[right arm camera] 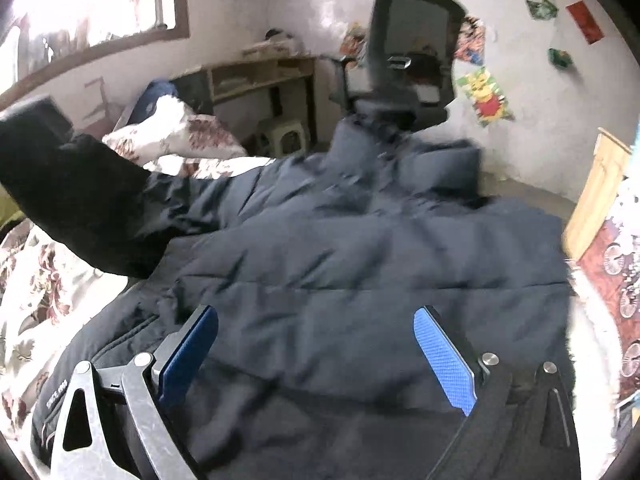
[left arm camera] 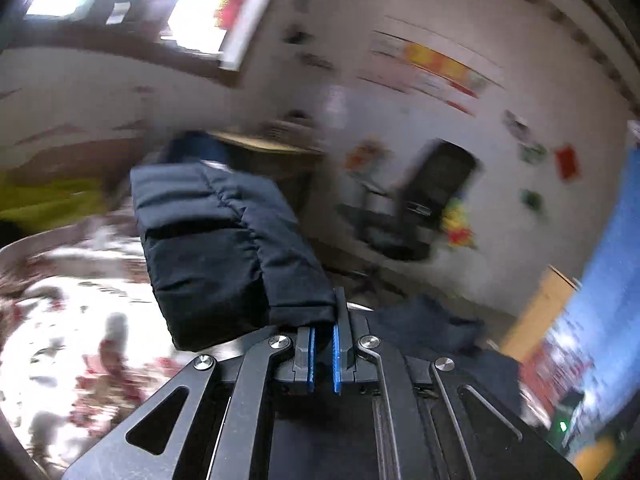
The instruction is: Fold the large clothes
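Observation:
A dark navy padded jacket (right arm camera: 360, 264) lies spread on a floral bedsheet (right arm camera: 36, 280). My right gripper (right arm camera: 316, 320) is open, its blue pads (right arm camera: 444, 356) wide apart just above the jacket's body. My left gripper (left arm camera: 323, 328) is shut on the cuff of the jacket's sleeve (left arm camera: 216, 236) and holds it lifted above the bed. In the right wrist view that raised sleeve (right arm camera: 88, 204) stretches toward the upper left, with the left gripper hidden behind it.
A black office chair (right arm camera: 404, 52) stands beyond the bed's far edge. A wooden shelf desk (right arm camera: 260, 76) and a small stool (right arm camera: 288, 136) stand by the wall. A floral pillow (right arm camera: 176, 136) lies at the bed's far left. A wooden board (right arm camera: 596, 196) leans at right.

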### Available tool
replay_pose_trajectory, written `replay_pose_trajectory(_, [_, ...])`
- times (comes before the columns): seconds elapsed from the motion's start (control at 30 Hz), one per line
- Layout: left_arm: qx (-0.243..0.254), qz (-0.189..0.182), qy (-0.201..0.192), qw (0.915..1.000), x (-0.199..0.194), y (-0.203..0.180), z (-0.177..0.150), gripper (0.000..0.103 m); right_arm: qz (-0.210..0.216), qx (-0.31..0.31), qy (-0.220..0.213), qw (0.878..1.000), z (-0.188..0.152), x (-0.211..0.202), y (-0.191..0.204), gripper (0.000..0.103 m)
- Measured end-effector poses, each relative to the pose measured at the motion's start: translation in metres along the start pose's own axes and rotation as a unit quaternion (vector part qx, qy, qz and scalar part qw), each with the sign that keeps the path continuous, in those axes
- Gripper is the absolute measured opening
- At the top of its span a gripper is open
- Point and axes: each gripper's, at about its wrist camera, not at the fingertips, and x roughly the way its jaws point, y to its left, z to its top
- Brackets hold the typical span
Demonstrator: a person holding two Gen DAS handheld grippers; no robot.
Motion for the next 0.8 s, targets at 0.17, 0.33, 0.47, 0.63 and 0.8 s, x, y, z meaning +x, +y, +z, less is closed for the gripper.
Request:
replay_pose_trajectory(0.17, [0.034, -0.098, 0.058, 0.9929, 0.021, -0.089, -0.029, 0.004, -0.022, 0.03, -0.012, 0.999, -0.014, -0.046, -0.061, 0.099])
replay_pose_trajectory(0.33, [0.09, -0.124, 0.116, 0.9814, 0.048, -0.167, -0.082, 0.004, -0.039, 0.062, -0.017, 0.997, -0.043, -0.088, -0.126, 0.099])
replay_pose_trajectory(0.47, [0.122, -0.133, 0.178, 0.9674, 0.067, -0.205, -0.137, 0.004, -0.058, 0.092, -0.012, 0.994, -0.075, -0.105, -0.169, 0.099])
replay_pose_trajectory(0.63, [0.123, -0.146, 0.263, 0.9456, 0.089, -0.223, -0.193, 0.004, -0.059, 0.139, 0.018, 0.988, -0.098, -0.096, -0.199, 0.099])
replay_pose_trajectory(0.8, [0.118, -0.175, 0.325, 0.9221, 0.105, -0.208, -0.212, 0.011, 0.025, 0.221, 0.033, 0.974, -0.104, -0.073, -0.213, 0.099])
